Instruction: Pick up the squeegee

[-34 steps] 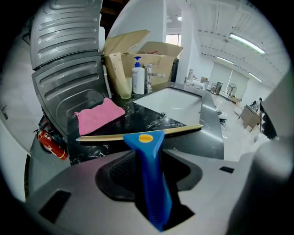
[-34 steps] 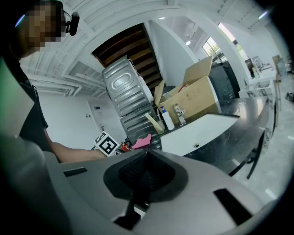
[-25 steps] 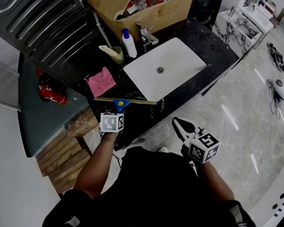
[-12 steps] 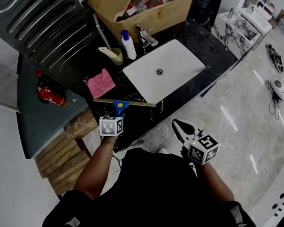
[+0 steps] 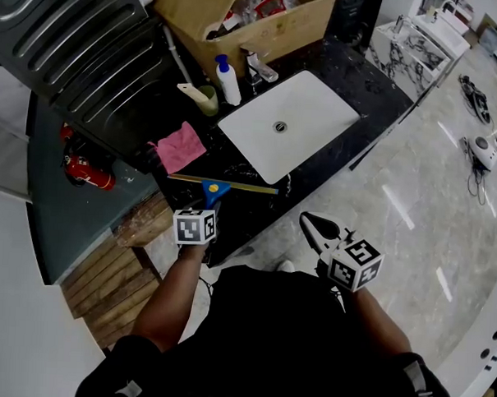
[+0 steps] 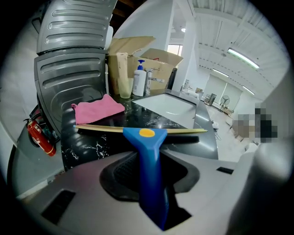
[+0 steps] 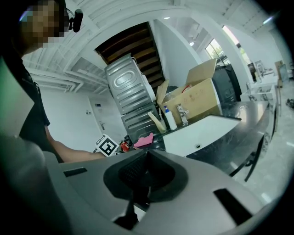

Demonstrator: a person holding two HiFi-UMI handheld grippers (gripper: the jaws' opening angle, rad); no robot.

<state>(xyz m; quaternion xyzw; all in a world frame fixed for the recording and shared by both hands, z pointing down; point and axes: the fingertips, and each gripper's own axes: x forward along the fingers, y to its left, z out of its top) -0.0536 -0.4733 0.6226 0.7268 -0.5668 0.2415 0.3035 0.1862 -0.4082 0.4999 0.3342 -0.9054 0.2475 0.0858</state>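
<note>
We see the left gripper (image 5: 208, 203) at the front edge of the dark countertop (image 5: 353, 71). Its jaws have just been closing and now clasp the blue handle of the squeegee (image 5: 219, 186). The blade runs along the narrow strip between the white sink (image 5: 319, 98) and that edge, and a pink cloth (image 5: 178, 147) lies near its left end. The right gripper (image 5: 311, 224), jaws together and empty, hangs over open floor (image 5: 396, 208), well apart from the counter.
</note>
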